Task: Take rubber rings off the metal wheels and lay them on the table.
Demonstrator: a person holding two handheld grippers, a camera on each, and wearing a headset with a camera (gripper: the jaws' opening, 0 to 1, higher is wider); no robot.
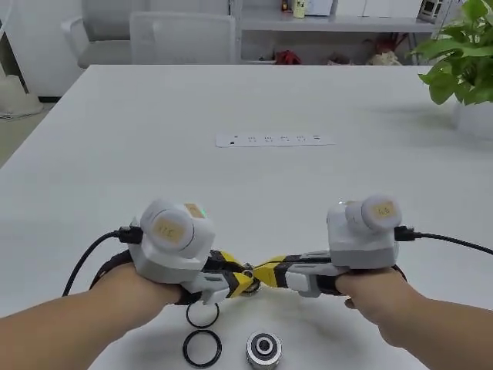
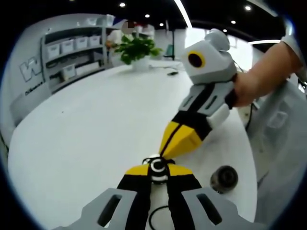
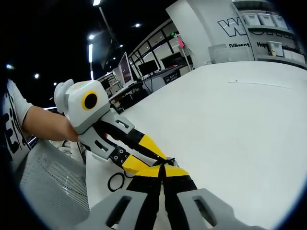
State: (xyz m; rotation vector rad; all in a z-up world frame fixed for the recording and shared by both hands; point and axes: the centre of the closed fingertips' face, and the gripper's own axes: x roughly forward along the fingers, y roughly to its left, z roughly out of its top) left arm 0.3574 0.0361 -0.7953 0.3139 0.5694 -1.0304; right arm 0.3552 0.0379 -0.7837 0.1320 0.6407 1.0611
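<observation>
At the near edge of the table [image 1: 231, 100], the head view has left gripper [image 1: 243, 280] and right gripper [image 1: 260, 276] tip to tip beside two rubber rings [image 1: 202, 348] and a spare wheel [image 1: 263, 348]. Left gripper view: jaws pinch a metal wheel [image 2: 157, 166], axle along them. Right gripper view: jaws pressed together.

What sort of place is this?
Likely an office or lab meeting room: a big white table with a power strip, office chairs beyond it, and shelves of storage bins.
</observation>
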